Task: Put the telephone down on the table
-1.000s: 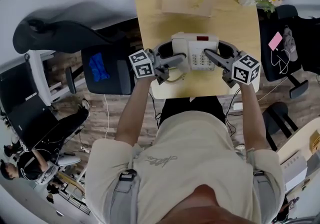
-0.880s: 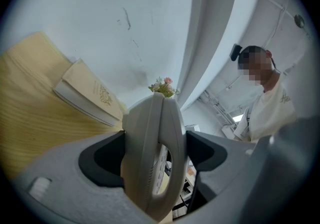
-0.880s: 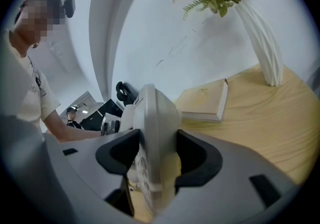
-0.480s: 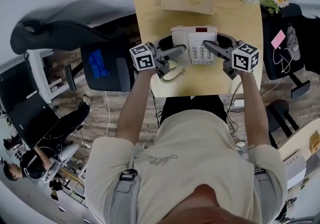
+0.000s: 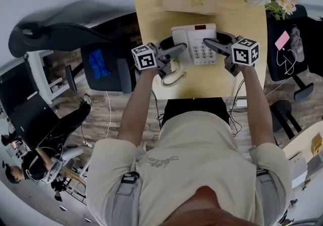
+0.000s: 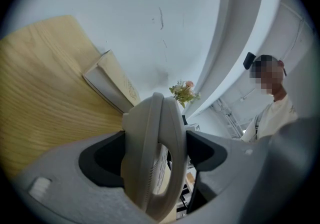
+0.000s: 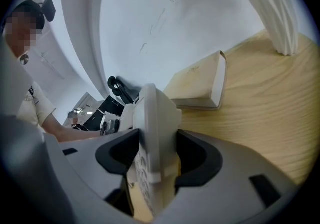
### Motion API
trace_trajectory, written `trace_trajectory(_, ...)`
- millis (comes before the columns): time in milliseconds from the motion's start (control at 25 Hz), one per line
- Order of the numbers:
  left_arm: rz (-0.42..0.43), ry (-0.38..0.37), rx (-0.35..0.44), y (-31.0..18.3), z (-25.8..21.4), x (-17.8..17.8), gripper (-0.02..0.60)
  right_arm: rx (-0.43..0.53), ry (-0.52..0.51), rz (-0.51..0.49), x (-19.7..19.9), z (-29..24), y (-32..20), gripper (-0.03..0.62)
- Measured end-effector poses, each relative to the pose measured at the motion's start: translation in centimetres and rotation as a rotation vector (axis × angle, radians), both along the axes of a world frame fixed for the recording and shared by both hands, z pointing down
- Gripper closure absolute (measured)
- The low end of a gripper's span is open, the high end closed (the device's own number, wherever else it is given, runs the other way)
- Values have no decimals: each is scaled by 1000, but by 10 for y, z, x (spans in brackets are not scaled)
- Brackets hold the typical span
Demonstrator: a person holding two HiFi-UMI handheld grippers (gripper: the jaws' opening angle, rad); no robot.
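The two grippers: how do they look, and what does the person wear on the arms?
The left gripper and the right gripper are each grey, with two long jaws lined by black pads, and each carries a white cube with black square markers. The person wears a beige short-sleeved T-shirt.

Left arm [image 5: 135, 109]: stretched forward, running toward 12 o'clock in the head view.
Left gripper [image 5: 177, 49]: jaws aimed at 2 o'clock, clamped on the handset [image 6: 152, 158].
Right arm [image 5: 251, 104]: stretched forward alongside the left.
Right gripper [image 5: 211, 44]: jaws aimed at 10 o'clock, clamped on the telephone base [image 7: 152, 138].
Marker cubes [image 5: 144, 57]: facing upward, one on each gripper.
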State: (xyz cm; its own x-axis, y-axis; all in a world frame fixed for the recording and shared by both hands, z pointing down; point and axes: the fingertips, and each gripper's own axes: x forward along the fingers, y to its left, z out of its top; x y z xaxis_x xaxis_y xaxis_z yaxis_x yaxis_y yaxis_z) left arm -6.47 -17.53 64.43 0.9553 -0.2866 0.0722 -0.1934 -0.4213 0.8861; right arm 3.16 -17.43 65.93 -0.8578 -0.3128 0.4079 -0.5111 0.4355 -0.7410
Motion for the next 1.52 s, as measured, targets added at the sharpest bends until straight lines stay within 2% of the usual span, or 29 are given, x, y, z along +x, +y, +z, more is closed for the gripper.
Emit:
trace_trajectory(480, -12, -46, -78, -11, 17, 6, 210, -88, -42, 48, 8, 21, -3, 364)
trace_trajectory(800, -42, -41, -142, -18, 24, 9, 210, -131, -47, 65, 11, 32, -6, 364)
trace_trajectory(1520, -64, -68, -219, -25, 35, 8, 210, -196, 19, 62, 10, 44, -11, 358)
